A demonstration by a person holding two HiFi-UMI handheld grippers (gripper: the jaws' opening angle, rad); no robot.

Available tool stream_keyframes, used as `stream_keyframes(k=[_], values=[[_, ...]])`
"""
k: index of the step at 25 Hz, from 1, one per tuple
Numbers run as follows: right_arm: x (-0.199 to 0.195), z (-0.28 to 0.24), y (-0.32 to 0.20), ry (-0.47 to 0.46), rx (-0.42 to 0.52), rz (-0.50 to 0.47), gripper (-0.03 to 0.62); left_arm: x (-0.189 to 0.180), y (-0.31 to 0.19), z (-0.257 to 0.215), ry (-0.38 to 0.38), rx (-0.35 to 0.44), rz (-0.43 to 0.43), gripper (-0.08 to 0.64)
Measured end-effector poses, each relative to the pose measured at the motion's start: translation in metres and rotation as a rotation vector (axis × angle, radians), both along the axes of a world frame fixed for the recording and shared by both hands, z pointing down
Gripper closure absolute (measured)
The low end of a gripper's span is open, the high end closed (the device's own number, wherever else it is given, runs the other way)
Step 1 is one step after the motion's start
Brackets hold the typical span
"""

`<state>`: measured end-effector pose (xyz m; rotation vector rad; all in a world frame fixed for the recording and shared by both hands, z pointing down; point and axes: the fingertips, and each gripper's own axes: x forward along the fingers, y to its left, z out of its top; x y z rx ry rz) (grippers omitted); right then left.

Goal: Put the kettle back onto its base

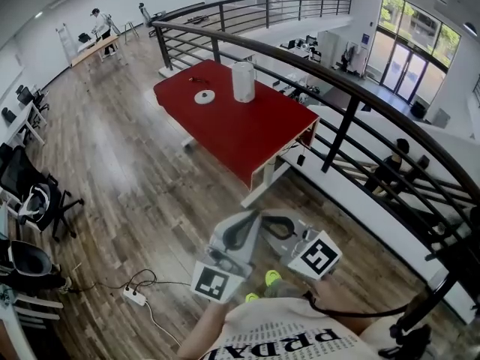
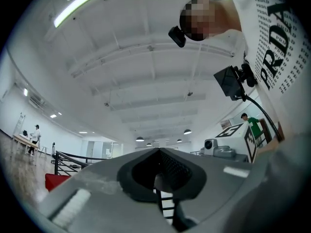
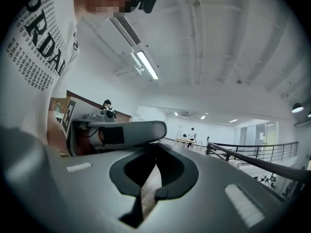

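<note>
The white shirt point(image 2: 272, 42) carries black letters that read "PRDA", printed many times. Each gripper has a cube with black-and-white square markers. The left gripper point(image 2: 158, 149) is clenched, its grey jaws meeting at the tips with nothing between them. The right gripper point(image 3: 156, 144) is closed and empty too. The white cylindrical kettle point(image 1: 243, 81) stands upright on the red table point(image 1: 247, 133), beside its flat round base point(image 1: 204, 96) but not on it, well apart from both grippers.

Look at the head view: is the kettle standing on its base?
No, the white kettle stands on the red table apart from the round base, which lies bare beside it.
</note>
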<state>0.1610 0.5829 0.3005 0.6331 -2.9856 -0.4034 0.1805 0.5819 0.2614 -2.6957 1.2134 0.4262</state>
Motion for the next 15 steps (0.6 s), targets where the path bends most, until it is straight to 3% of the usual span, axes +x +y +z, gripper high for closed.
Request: stream_keyframes(k=[9, 15], values=[[0.027, -0.030, -0.043, -0.114, 0.027, -0.035, 0.589, 0.002, -0.051, 0.007, -0.030, -0.027, -0.101, 0.568], [0.034, -0.037, -0.076, -0.123, 0.018, -0.086, 0.589, 0.010, -0.087, 0.009, -0.041, -0.040, -0.140, 0.568]])
